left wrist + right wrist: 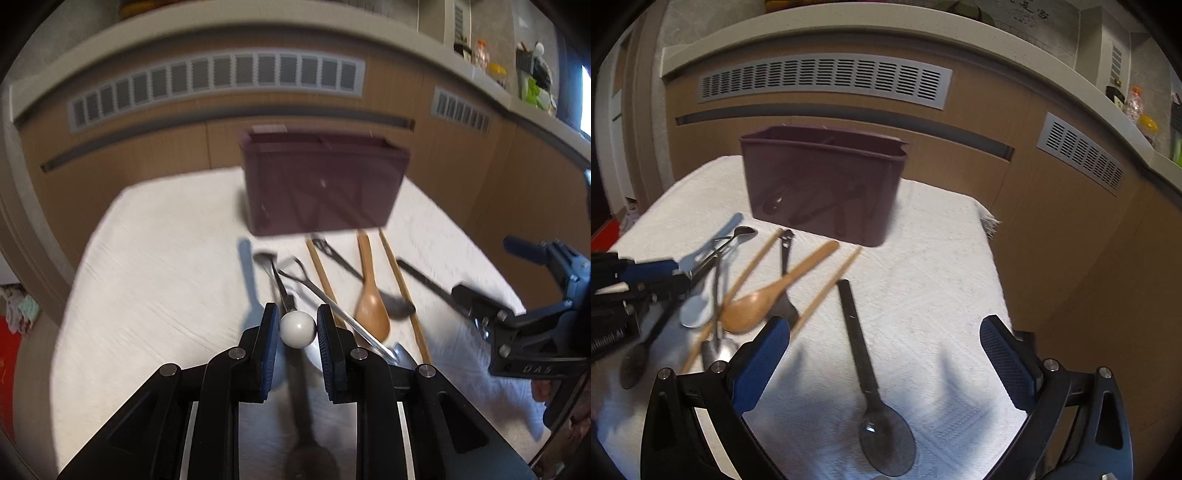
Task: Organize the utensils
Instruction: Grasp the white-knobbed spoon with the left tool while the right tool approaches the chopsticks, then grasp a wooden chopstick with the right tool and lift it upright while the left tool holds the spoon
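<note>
My left gripper [297, 318] is shut on the white ball end [297, 328] of a dark spoon, whose handle and bowl [310, 458] run back under the fingers. In the right wrist view that dark spoon [635, 360] hangs from the left gripper [670, 275] at the left edge. My right gripper [886, 330] stands wide open above a black spoon [882, 443] lying alone on the cloth. A wooden spoon [768, 299], chopsticks [827, 288], a pale blue spoon [698, 306] and metal utensils [351, 325] lie crossed in a pile. The maroon utensil holder [823, 184] stands behind them.
A white textured cloth [923, 277] covers the table, which ends at the right near a frayed corner [990, 221]. Brown cabinet fronts with grey vent grilles [823, 79] stand close behind the holder. Bottles and jars [484, 55] sit on the counter at the upper right.
</note>
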The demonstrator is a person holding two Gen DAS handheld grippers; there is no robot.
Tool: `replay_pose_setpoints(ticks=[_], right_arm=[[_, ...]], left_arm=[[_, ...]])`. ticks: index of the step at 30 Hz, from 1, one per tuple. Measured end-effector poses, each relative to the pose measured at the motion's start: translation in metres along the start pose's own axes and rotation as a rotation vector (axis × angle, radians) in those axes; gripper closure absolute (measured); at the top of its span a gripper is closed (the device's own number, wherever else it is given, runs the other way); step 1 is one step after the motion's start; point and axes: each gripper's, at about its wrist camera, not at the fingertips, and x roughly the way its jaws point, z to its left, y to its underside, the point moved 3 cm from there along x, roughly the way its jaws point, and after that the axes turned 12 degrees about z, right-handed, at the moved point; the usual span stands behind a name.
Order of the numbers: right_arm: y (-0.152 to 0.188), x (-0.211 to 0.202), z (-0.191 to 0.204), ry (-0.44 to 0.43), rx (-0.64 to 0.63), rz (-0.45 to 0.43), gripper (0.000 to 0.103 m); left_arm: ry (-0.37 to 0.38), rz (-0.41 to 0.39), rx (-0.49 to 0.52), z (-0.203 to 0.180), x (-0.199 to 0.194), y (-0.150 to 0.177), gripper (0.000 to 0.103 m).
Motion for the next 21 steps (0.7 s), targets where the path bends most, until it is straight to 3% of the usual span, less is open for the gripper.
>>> replay_pose_setpoints(ticks=[2, 5, 8, 10, 12, 20, 21], right_arm=[[-0.007, -0.002, 0.010, -0.067, -0.024, 0.001, 0.005], [-0.019, 0.002, 0.031, -0.201, -0.072, 0.028, 0.024], [-0.031, 0.012, 0.061, -0.301, -0.152, 0.058, 0.052], [-0.037, 0.024, 0.079, -0.339, -0.196, 0.103, 0.076], [-0.044, 0.038, 0.094, -0.366, -0.222, 0.146, 0.083], [-0.049, 0.069, 0.119, -0.295, -0.232, 0.231, 0.084], [-0.048, 0.067, 0.121, -0.290, -0.238, 0.235, 0.088]], left_arm=[[-0.012, -0.039, -0.003, 0.010, -0.014, -0.007, 0.081], [-0.031, -0.074, -0.022, 0.027, -0.026, -0.013, 0.081], [-0.017, -0.091, -0.051, 0.039, -0.034, -0.014, 0.081], [-0.007, -0.101, -0.063, 0.044, -0.037, -0.013, 0.081], [-0.003, -0.109, -0.066, 0.045, -0.040, -0.011, 0.081], [0.006, -0.103, -0.103, 0.051, -0.042, -0.010, 0.081], [0.003, -0.102, -0.108, 0.051, -0.043, -0.010, 0.081]])
